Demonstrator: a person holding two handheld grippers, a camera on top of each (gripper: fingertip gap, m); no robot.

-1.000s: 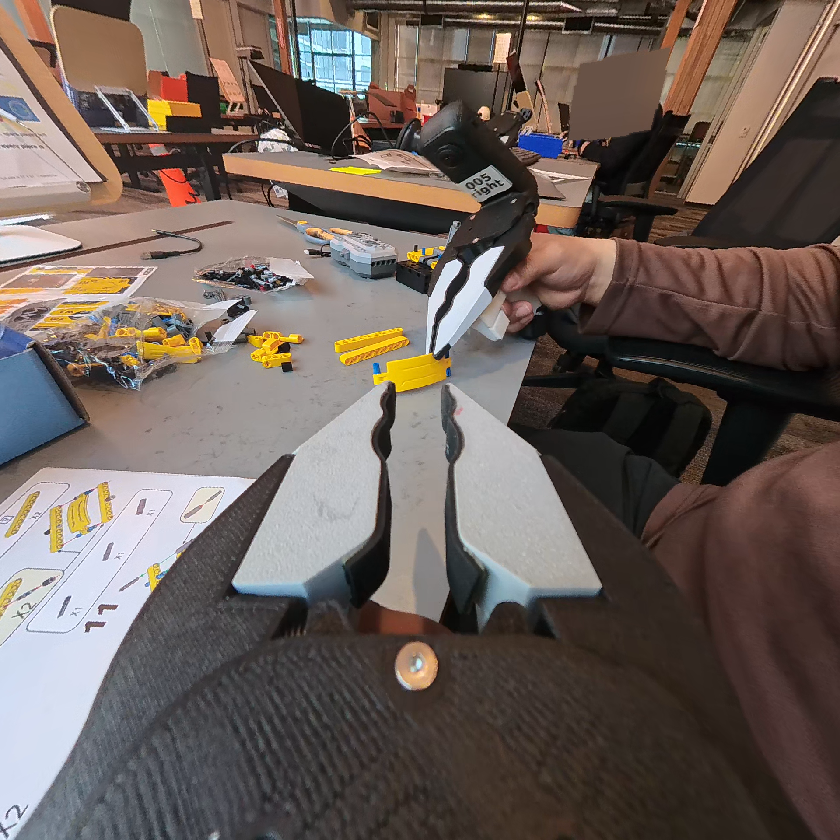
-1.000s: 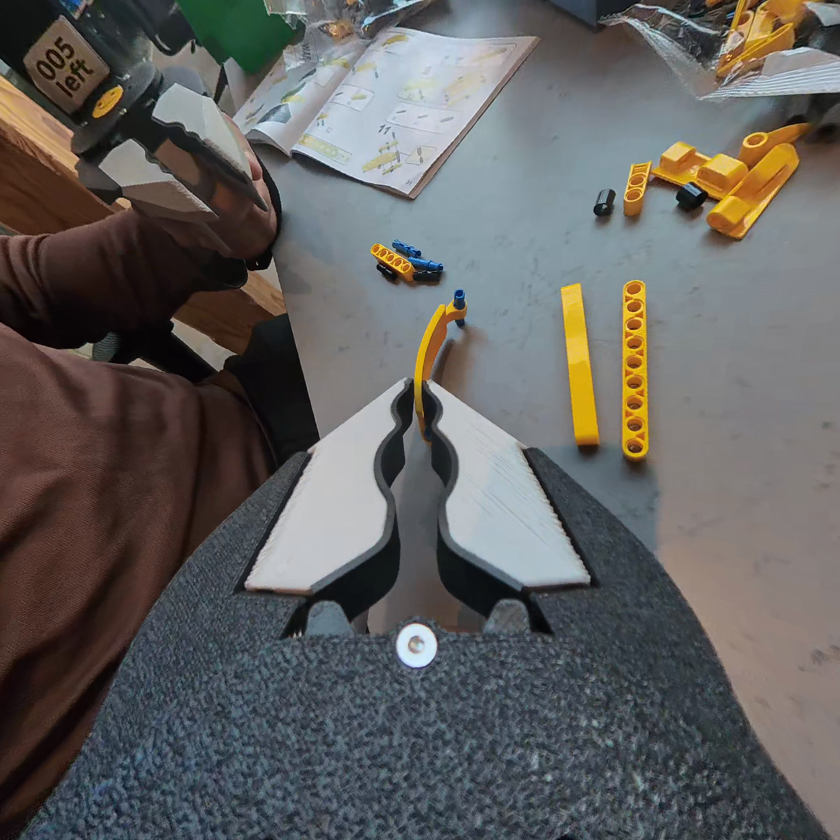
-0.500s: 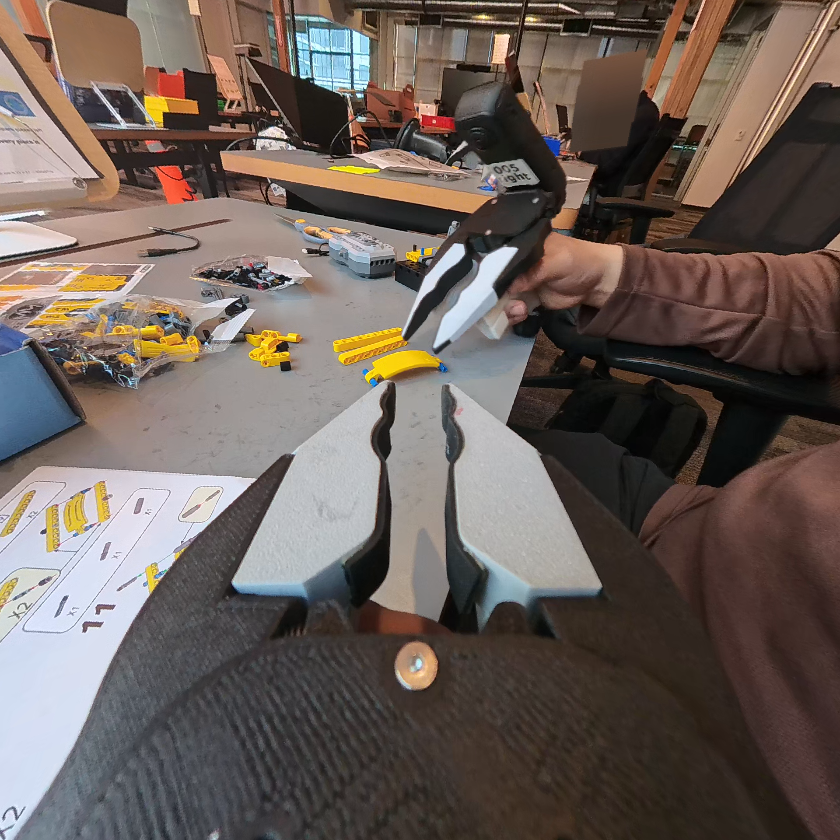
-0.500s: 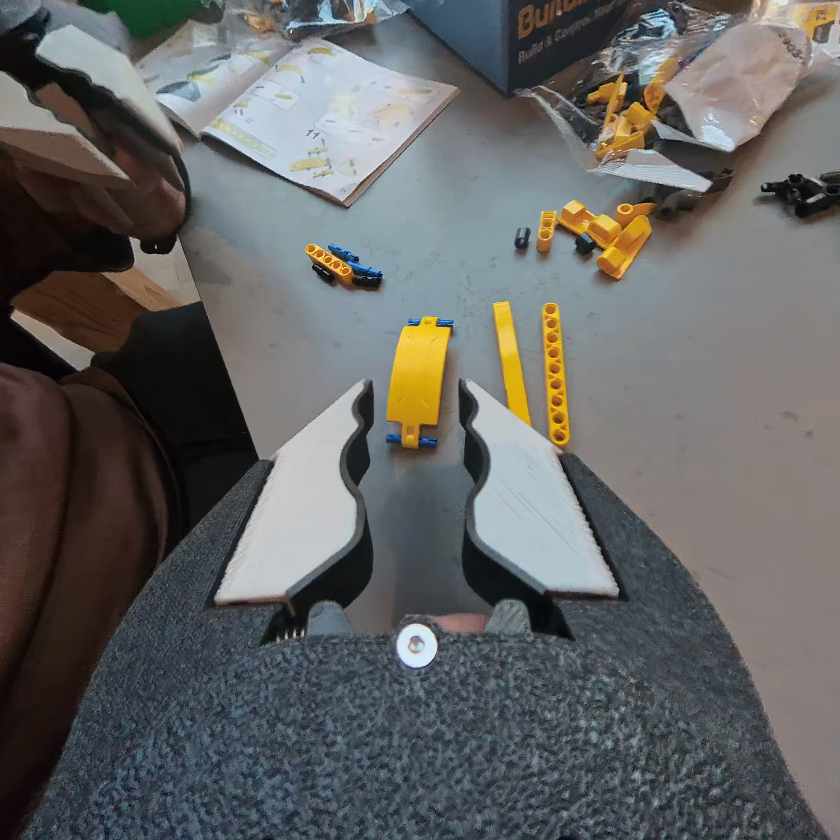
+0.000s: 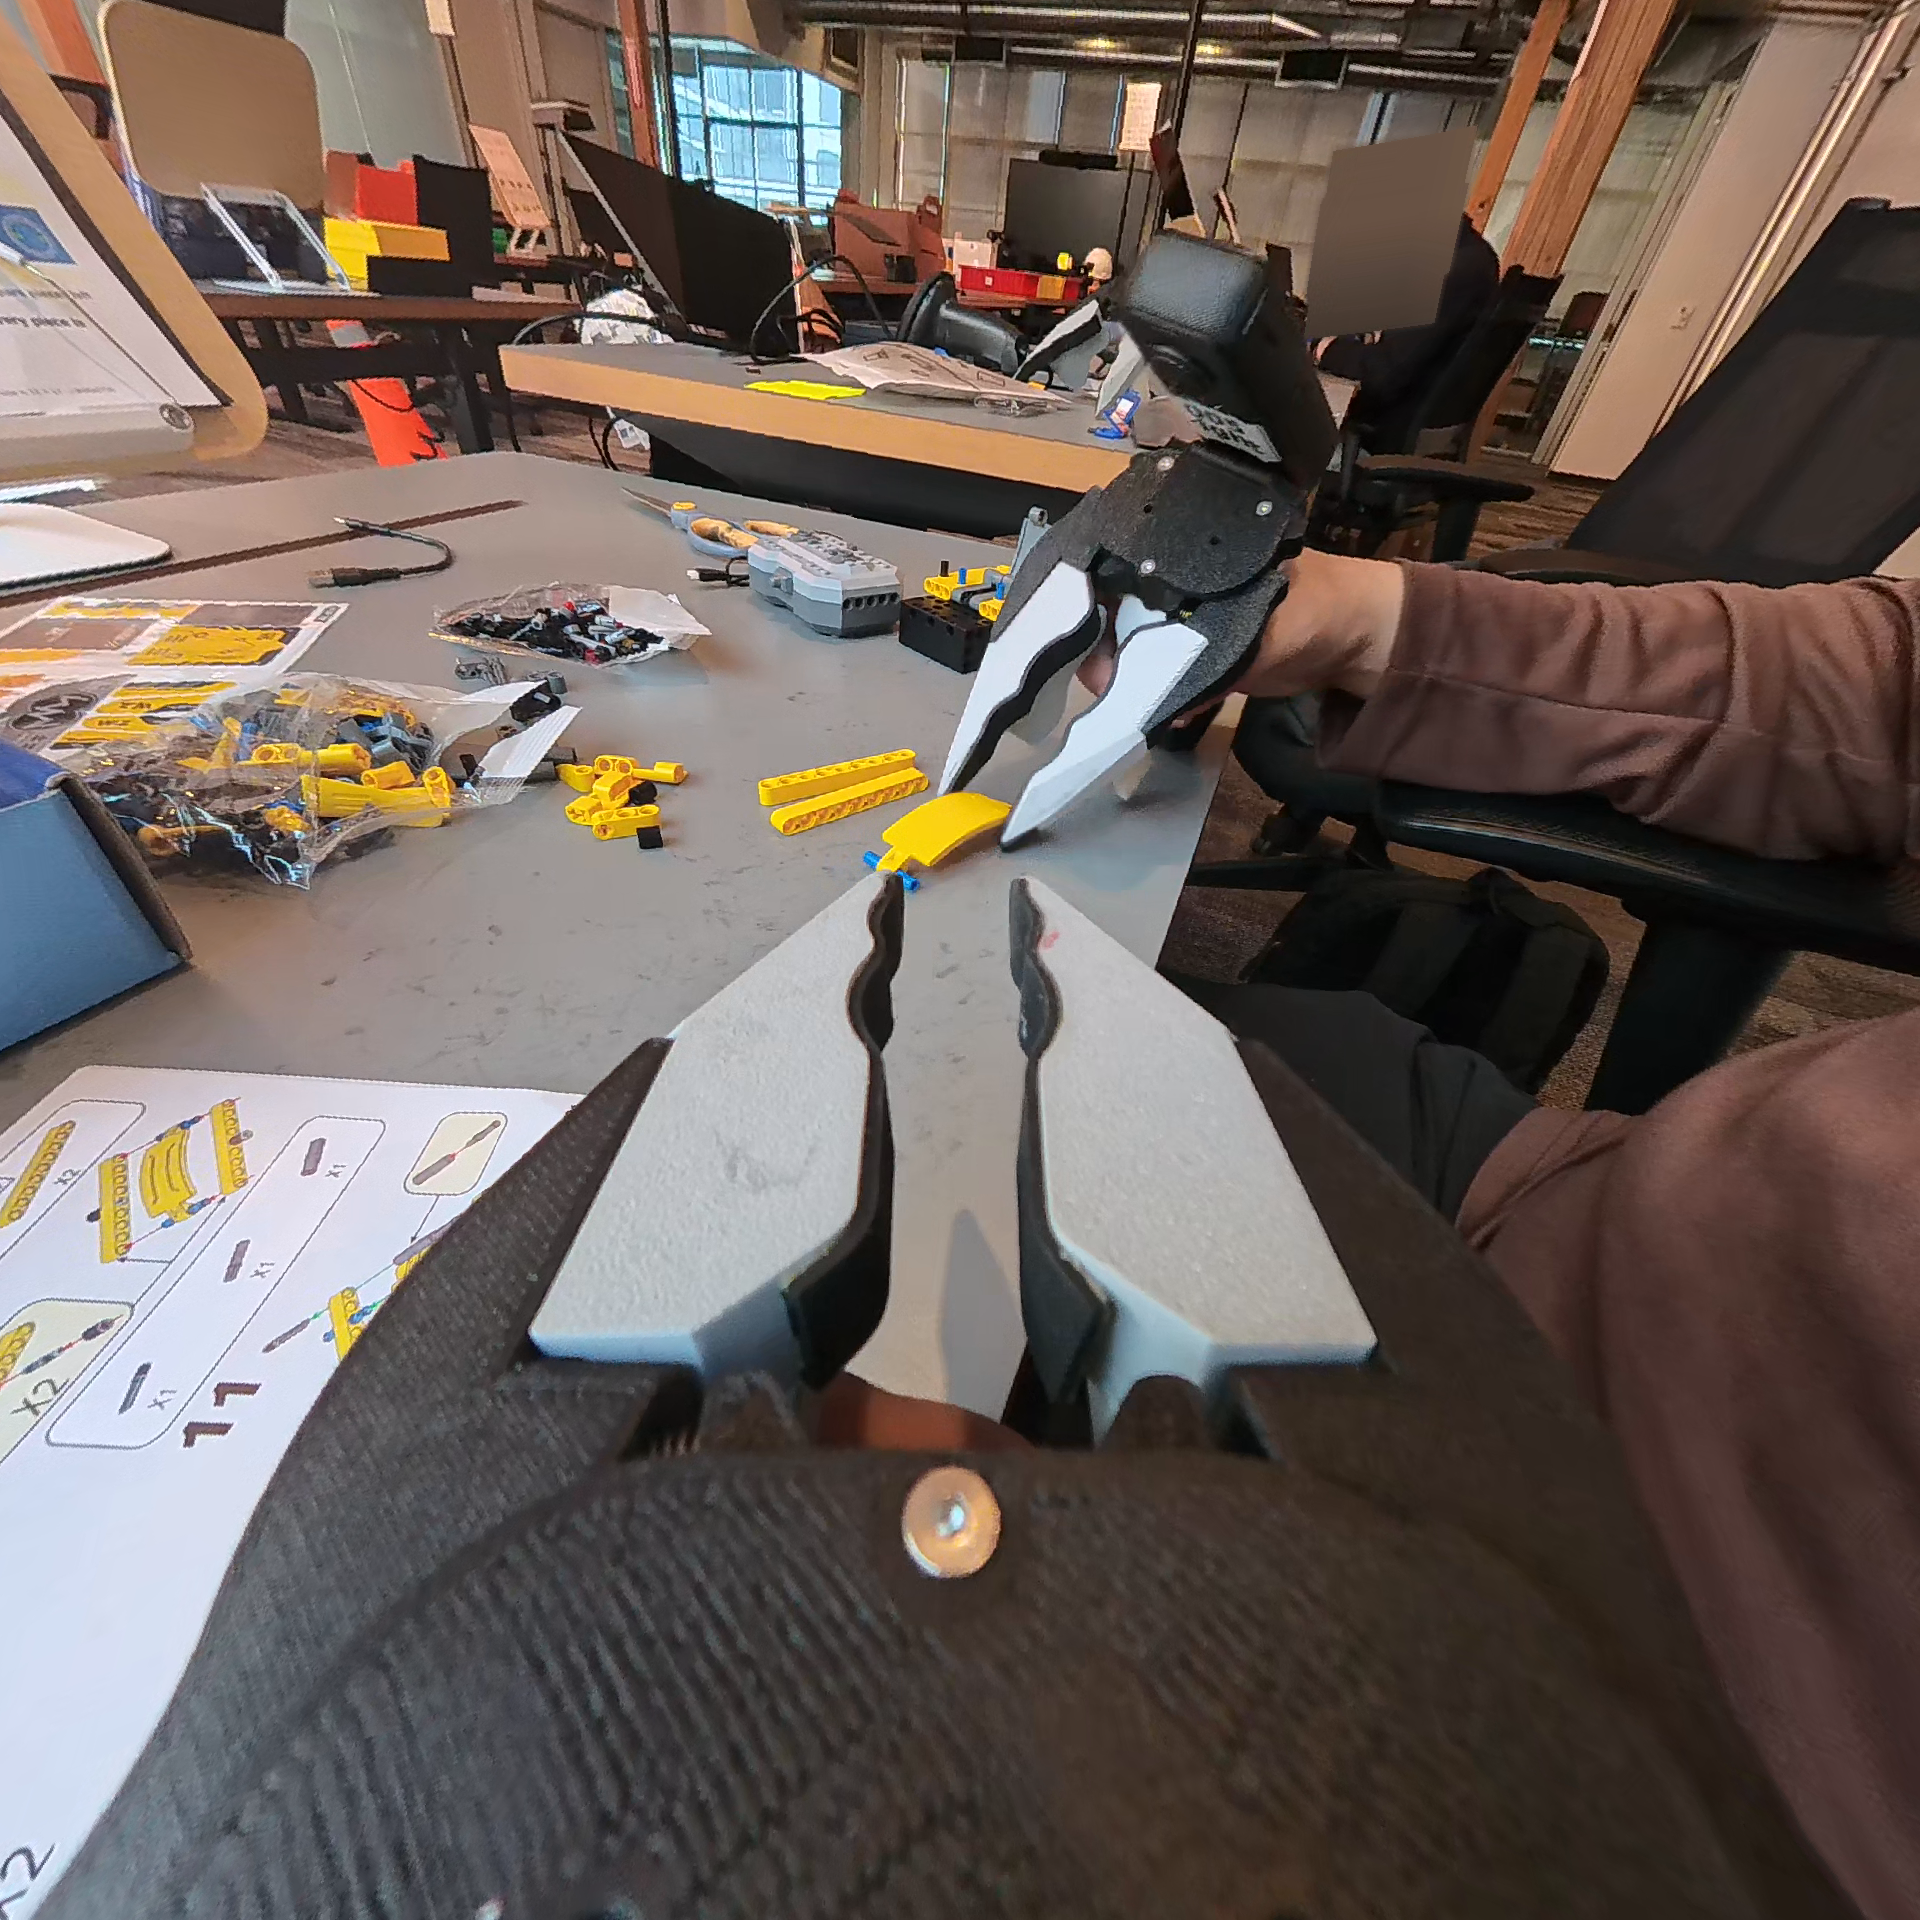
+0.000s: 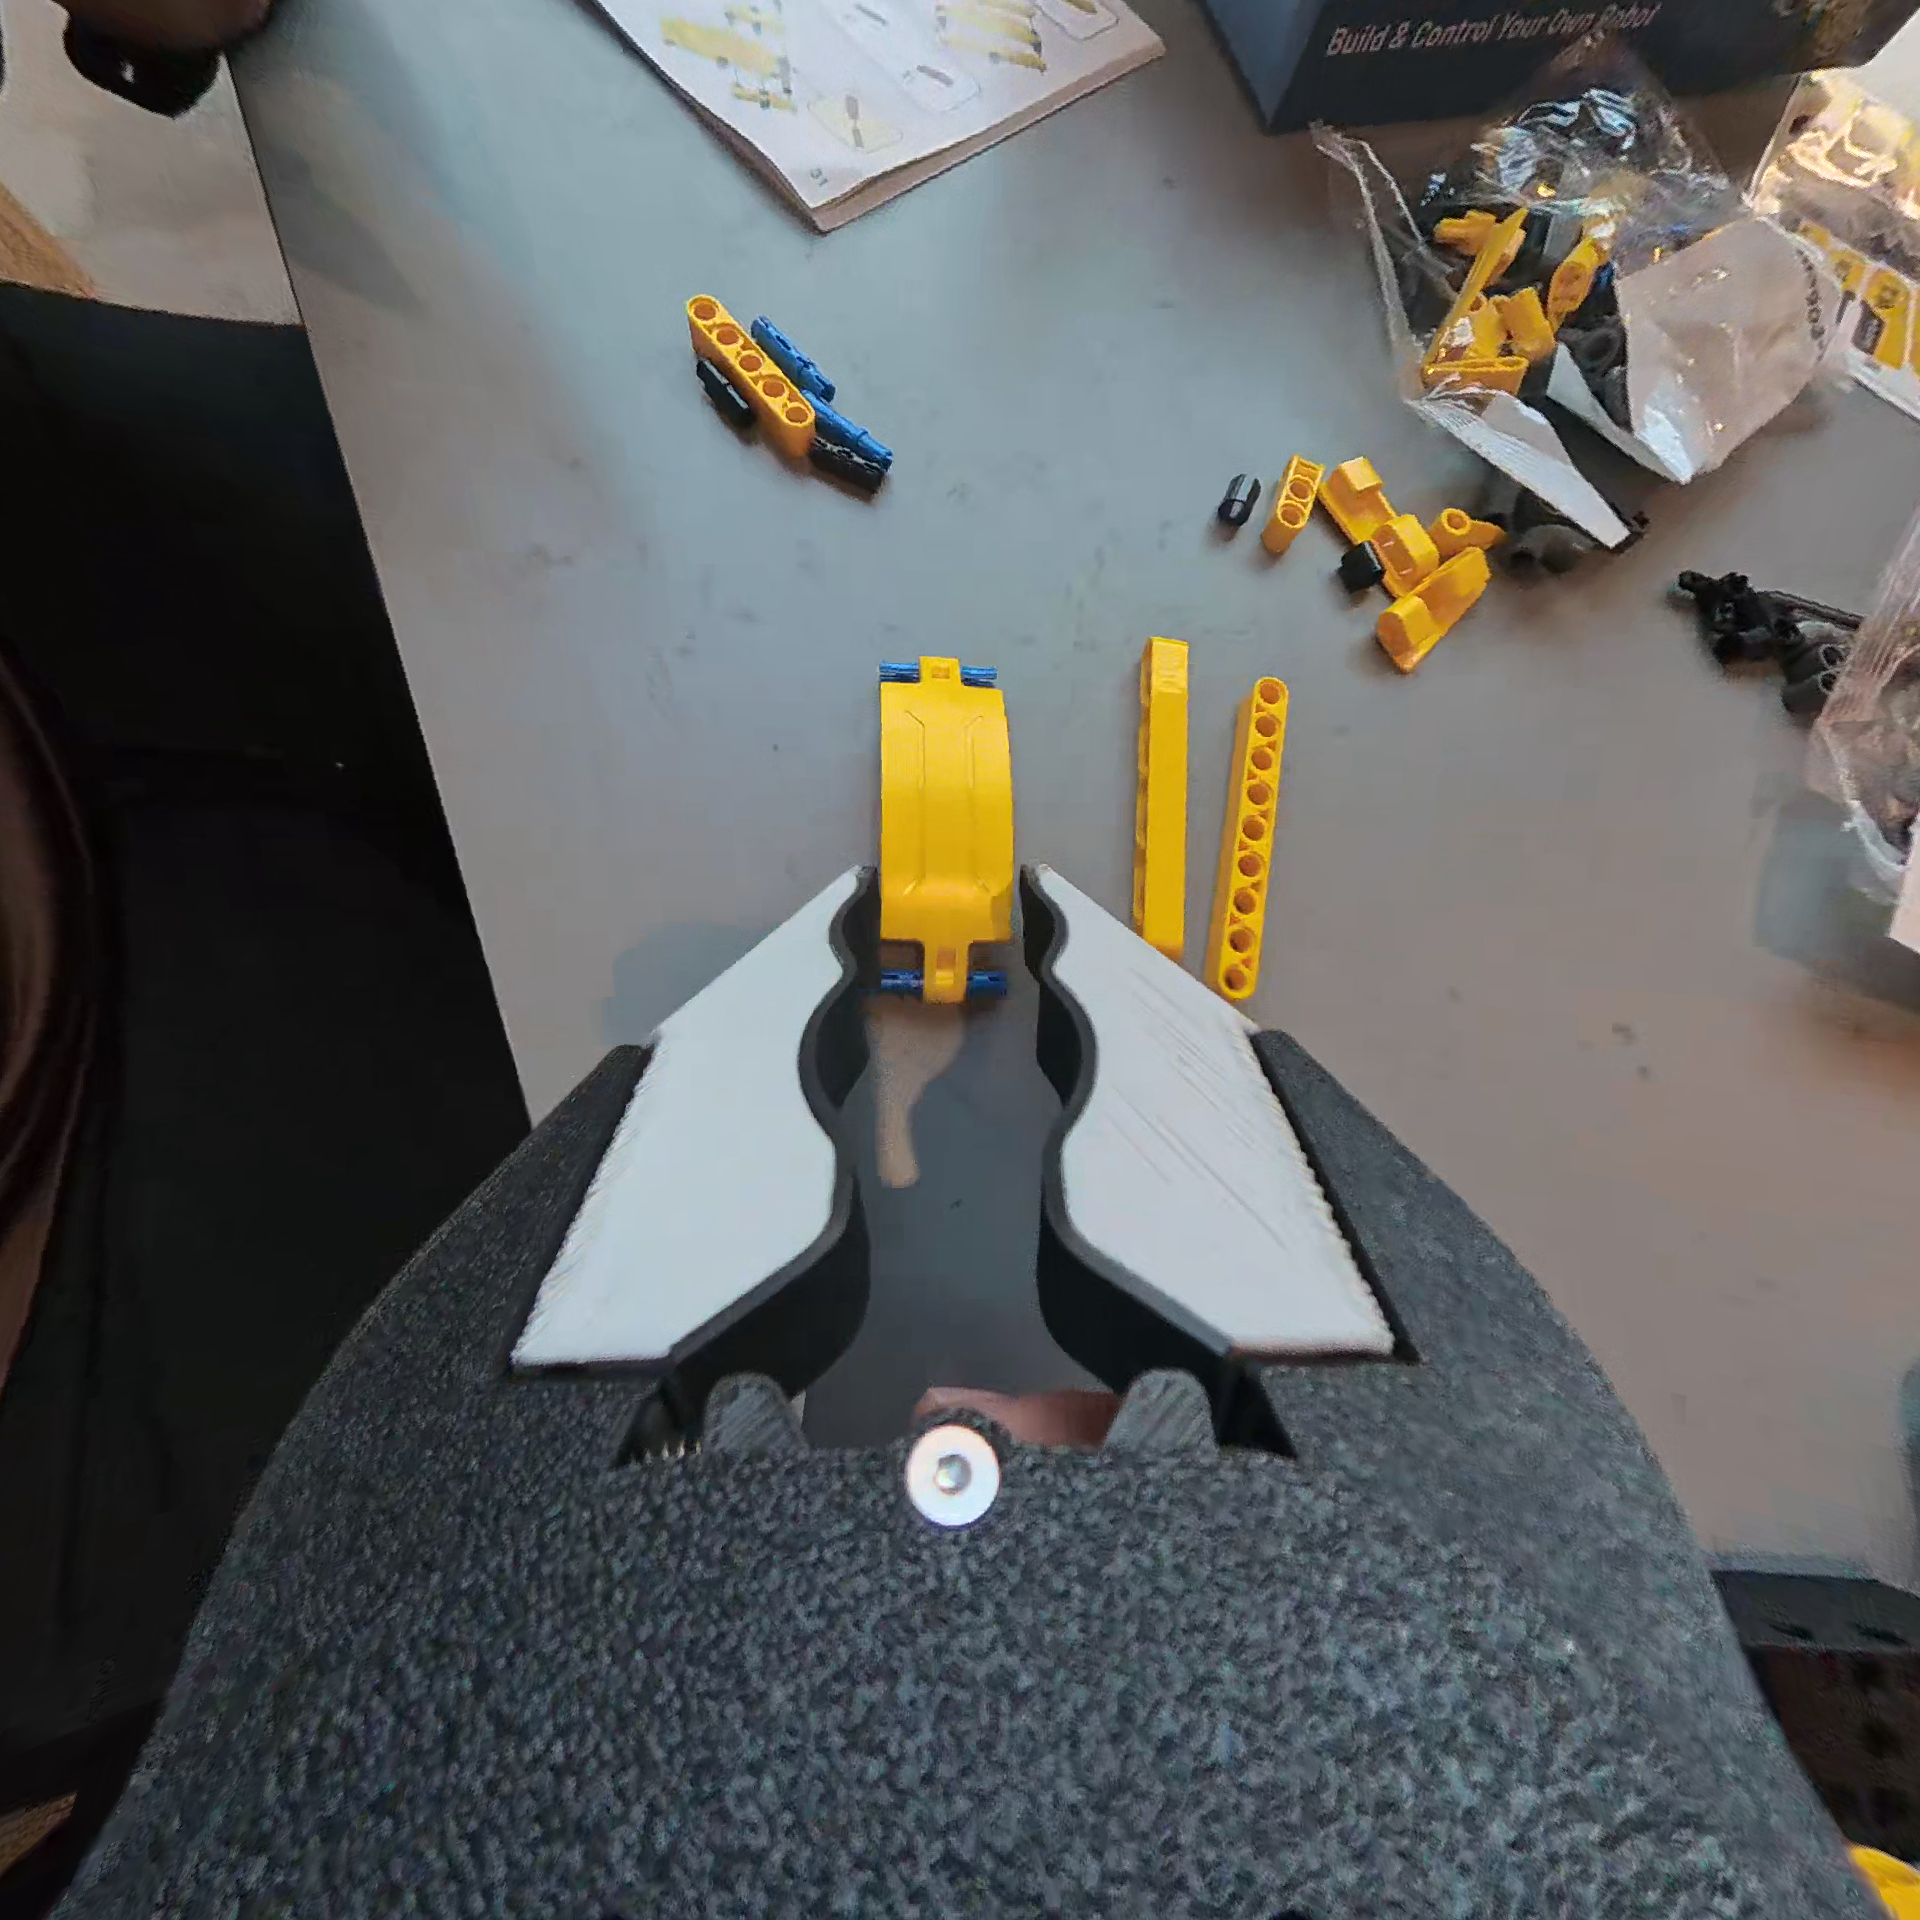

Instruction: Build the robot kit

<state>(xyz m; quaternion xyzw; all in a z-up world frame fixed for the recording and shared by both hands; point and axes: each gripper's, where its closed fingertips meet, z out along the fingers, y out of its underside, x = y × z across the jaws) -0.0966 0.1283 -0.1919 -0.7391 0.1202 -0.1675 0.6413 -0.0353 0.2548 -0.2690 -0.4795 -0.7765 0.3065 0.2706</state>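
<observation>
A: How do the right tongs [image 6: 943, 883] stand?

B: Spread apart, with one tip on each side of the near end of a curved yellow panel [image 6: 943, 810]. The panel lies flat on the grey table [image 6: 582, 582] with small blue pins at both ends. I cannot tell whether the tips touch it.

A: And the left tongs [image 5: 954, 896]?

B: Parted a little, with nothing between them, held over the table edge. The panel [image 5: 940, 828] lies just past their tips, and the right tongs [image 5: 985, 805] come down on it from the far side.

A: What lies around it?

B: Two long yellow beams [image 6: 1205, 821] just beside the panel, side by side. Farther off are a short yellow beam with blue and black pins [image 6: 774, 379], a small heap of yellow pieces [image 6: 1382, 551] and a clear bag of parts [image 6: 1579, 281]. An open instruction booklet [image 5: 177, 1247] lies beside the left tongs, and a blue box [image 5: 62, 904] beyond it.
</observation>
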